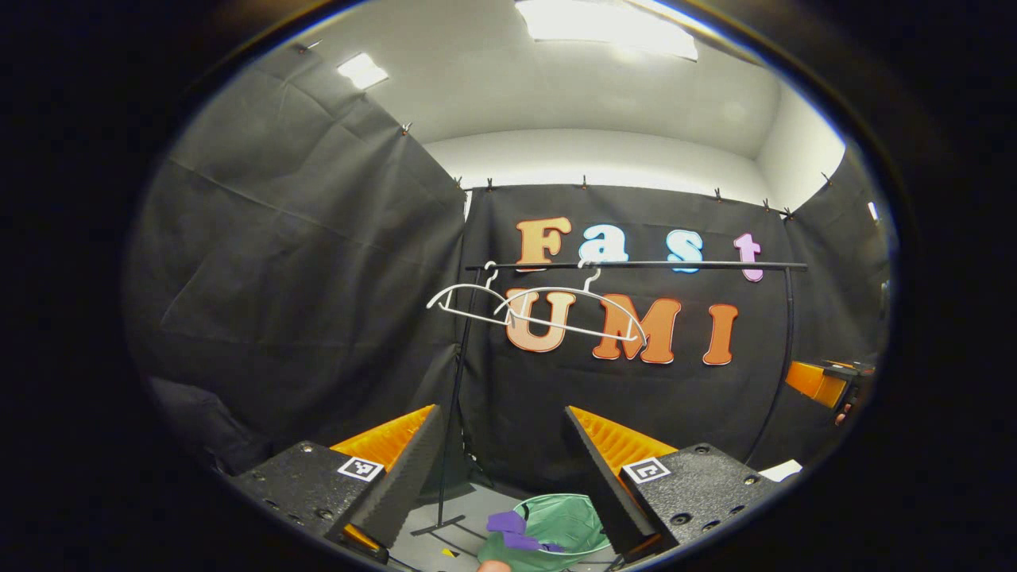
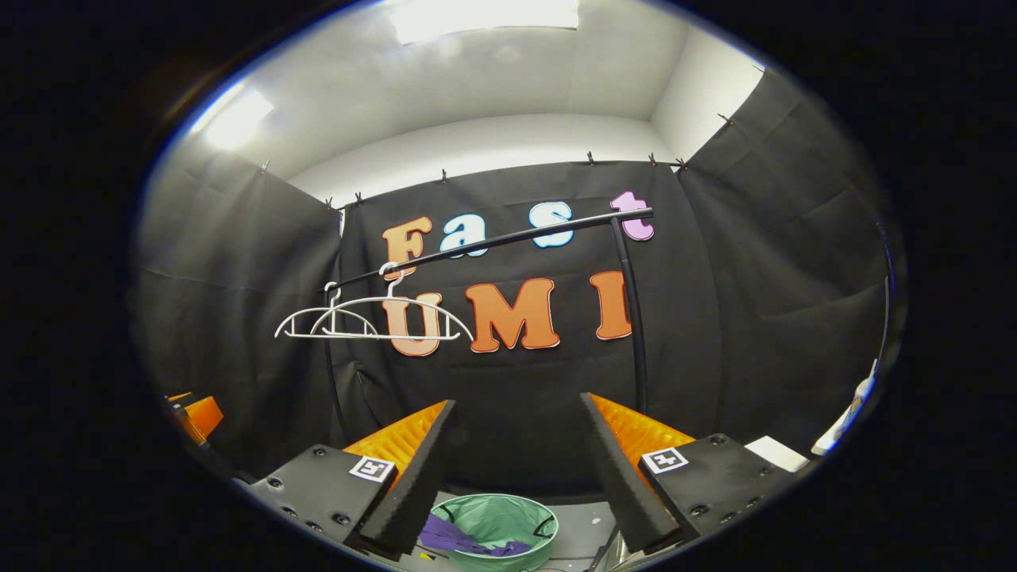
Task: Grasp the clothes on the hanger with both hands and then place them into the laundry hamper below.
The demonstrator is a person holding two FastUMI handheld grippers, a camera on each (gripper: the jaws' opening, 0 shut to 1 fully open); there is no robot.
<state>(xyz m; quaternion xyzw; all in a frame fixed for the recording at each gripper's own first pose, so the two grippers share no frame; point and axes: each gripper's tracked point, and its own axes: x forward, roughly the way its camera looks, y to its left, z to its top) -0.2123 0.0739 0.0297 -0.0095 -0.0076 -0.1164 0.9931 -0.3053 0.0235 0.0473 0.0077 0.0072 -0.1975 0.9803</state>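
Two bare white hangers (image 1: 548, 310) hang on the black rail (image 1: 636, 264) of a clothes rack; in the right gripper view the hangers (image 2: 373, 318) hang at the left of the rail (image 2: 508, 237). A purple garment (image 1: 516, 531) lies in the green laundry hamper (image 1: 568, 520) on the floor below. The right gripper view shows the garment (image 2: 461, 540) draped over the hamper (image 2: 496, 520) rim. My left gripper (image 1: 504, 477) stands open above the hamper, holding nothing. My right gripper (image 2: 516, 469) is open and empty too. The other gripper (image 1: 826, 385) appears far right.
The rack's black upright posts (image 1: 453, 397) and base stand on the grey floor by the hamper. Black cloth walls close the booth on all sides. A white sheet (image 2: 775, 453) lies low at the right. The other gripper (image 2: 195, 417) sits at the left edge.
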